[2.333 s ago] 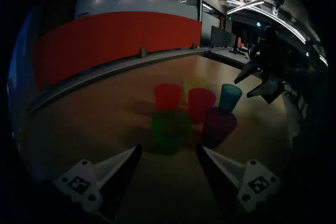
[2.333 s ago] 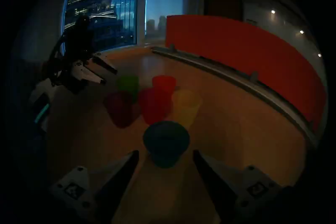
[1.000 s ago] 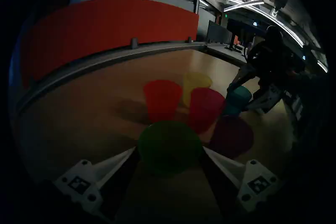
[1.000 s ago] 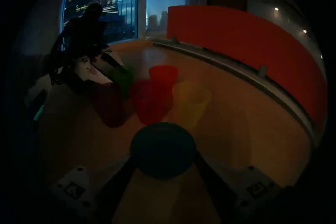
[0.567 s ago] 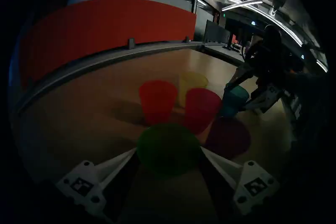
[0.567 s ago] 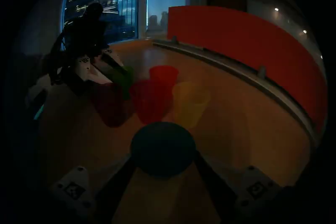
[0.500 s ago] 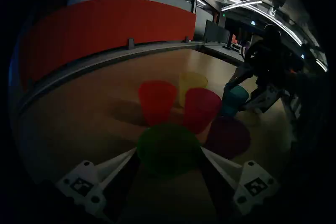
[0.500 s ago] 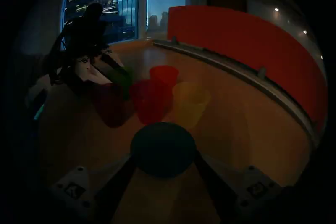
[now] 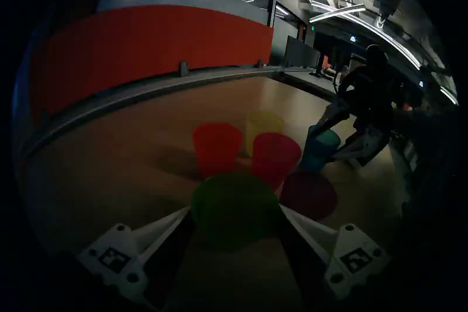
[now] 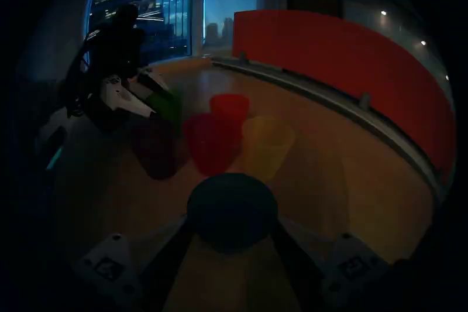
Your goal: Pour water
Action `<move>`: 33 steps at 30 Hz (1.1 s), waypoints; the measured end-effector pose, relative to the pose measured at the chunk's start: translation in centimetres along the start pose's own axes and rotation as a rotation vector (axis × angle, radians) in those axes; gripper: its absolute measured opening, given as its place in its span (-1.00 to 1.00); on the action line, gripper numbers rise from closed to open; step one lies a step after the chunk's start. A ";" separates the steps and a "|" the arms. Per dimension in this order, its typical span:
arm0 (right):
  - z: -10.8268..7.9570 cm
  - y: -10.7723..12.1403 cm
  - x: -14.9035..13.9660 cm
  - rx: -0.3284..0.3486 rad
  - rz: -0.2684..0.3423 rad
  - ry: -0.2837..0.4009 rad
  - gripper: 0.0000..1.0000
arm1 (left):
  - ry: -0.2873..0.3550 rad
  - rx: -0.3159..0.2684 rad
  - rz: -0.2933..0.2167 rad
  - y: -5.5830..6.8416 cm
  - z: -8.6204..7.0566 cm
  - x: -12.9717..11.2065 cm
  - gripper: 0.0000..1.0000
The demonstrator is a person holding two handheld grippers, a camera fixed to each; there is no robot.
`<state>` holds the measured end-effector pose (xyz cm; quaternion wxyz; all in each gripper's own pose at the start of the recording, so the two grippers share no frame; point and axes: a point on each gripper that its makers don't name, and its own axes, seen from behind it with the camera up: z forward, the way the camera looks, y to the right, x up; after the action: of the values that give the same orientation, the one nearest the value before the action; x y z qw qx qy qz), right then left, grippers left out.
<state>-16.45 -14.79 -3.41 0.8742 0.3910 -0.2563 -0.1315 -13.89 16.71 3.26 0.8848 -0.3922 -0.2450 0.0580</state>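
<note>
**Left gripper view.** The left gripper (image 9: 235,221) is closed on the green cup (image 9: 234,198). Both fingers bear on its sides, and the cup sits upright between the tips at the near edge of the group. The light is too dim to tell what is in it.

On the wooden table (image 9: 117,165) beyond it stand the red cup (image 9: 216,148), the yellow cup (image 9: 264,127) and the crimson cup (image 9: 275,157). The purple cup (image 9: 309,195) is just to the right. At far right, the right gripper (image 9: 329,139) is clamped on the teal cup (image 9: 316,154).

**Right gripper view.** The right gripper (image 10: 232,227) grips the teal cup (image 10: 232,206), which is upright and centred between its fingers, nearest the camera. The crimson cup (image 10: 209,142) and the yellow cup (image 10: 266,145) stand just beyond it, and the red cup (image 10: 230,110) is farther off. The purple cup (image 10: 153,148) is to the left. At far left, the left gripper (image 10: 162,104) holds the green cup (image 10: 171,108). I cannot tell whether either held cup is off the table.

**Recommendation.** You appear to be at the pick-up stage, before the pour.
- Keep both cups level and hold an even squeeze.
- Get clear of the neighbouring cups before you tilt anything.
- Bring the pouring rim directly over the receiving cup, then tip slowly.
</note>
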 end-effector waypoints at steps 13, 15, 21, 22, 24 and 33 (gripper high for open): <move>-2.5 -0.7 4.0 -0.035 0.004 0.105 0.92 | 0.095 0.045 0.013 0.7 -4.0 2.6 0.77; -3.0 -0.8 4.8 -0.042 0.005 0.126 0.92 | 0.112 0.050 0.018 0.9 -4.6 3.0 0.77; -4.4 -1.1 7.2 -0.058 0.009 0.190 0.92 | 0.164 0.066 0.022 1.2 -6.2 4.4 0.77; -4.6 -1.2 7.6 -0.061 0.010 0.200 0.92 | 0.173 0.070 0.023 1.2 -6.5 4.6 0.77; -5.0 -1.3 8.5 -0.066 0.013 0.220 0.92 | 0.189 0.078 0.024 1.2 -7.0 5.0 0.77; -6.6 -1.5 12.2 -0.080 0.020 0.311 0.91 | 0.277 0.096 0.026 1.7 -8.9 7.2 0.77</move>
<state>-2.67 -17.01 -4.04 0.9194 0.3690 -0.1164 -0.0709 -3.18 14.01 -0.27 0.9271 -0.3567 -0.1124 0.0263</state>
